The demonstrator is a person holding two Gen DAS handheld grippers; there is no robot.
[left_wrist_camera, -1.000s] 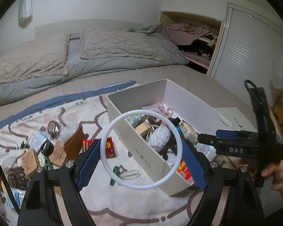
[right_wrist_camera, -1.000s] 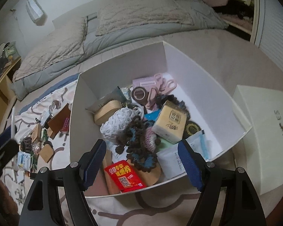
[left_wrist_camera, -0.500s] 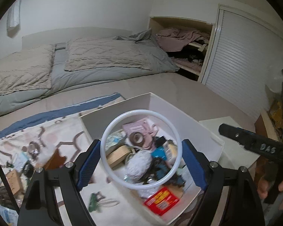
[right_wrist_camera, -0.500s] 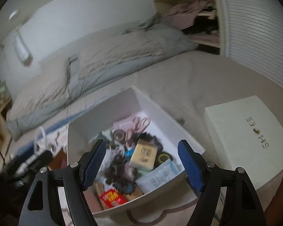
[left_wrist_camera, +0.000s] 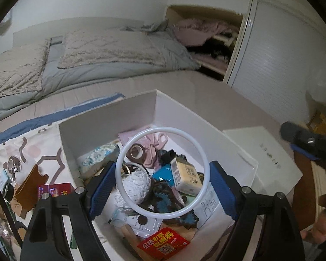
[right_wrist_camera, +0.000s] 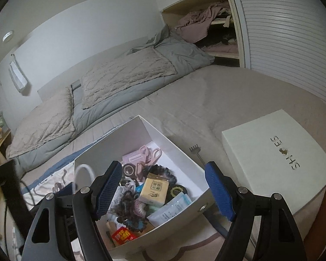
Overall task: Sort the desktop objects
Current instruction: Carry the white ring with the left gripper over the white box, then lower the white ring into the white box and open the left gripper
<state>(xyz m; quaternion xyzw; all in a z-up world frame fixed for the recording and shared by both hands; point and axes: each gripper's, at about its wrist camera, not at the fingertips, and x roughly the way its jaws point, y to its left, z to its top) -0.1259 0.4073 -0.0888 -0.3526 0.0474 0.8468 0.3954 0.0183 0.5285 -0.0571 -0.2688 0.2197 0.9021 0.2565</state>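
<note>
My left gripper is shut on a thin white ring, its blue pads pressing the ring's two sides. It hangs over an open white box full of small things: a red packet, a tan carton, a tape roll, knitted pieces. My right gripper stands open and bare above the near right part of the same box. The ring shows as a white arc at the box's left edge. In the left wrist view the right gripper's black body is at the right.
A white lid marked SHOES lies right of the box. Loose cards and clips sit on the patterned cloth to the left. A small rake-shaped tool lies beside the box. Quilts cover the far side; an open closet is behind.
The left gripper carried the ring rightward from the box's near side to over its contents. The right gripper rose, drew back and rolled, so the box looks smaller and the lid is in full view.
</note>
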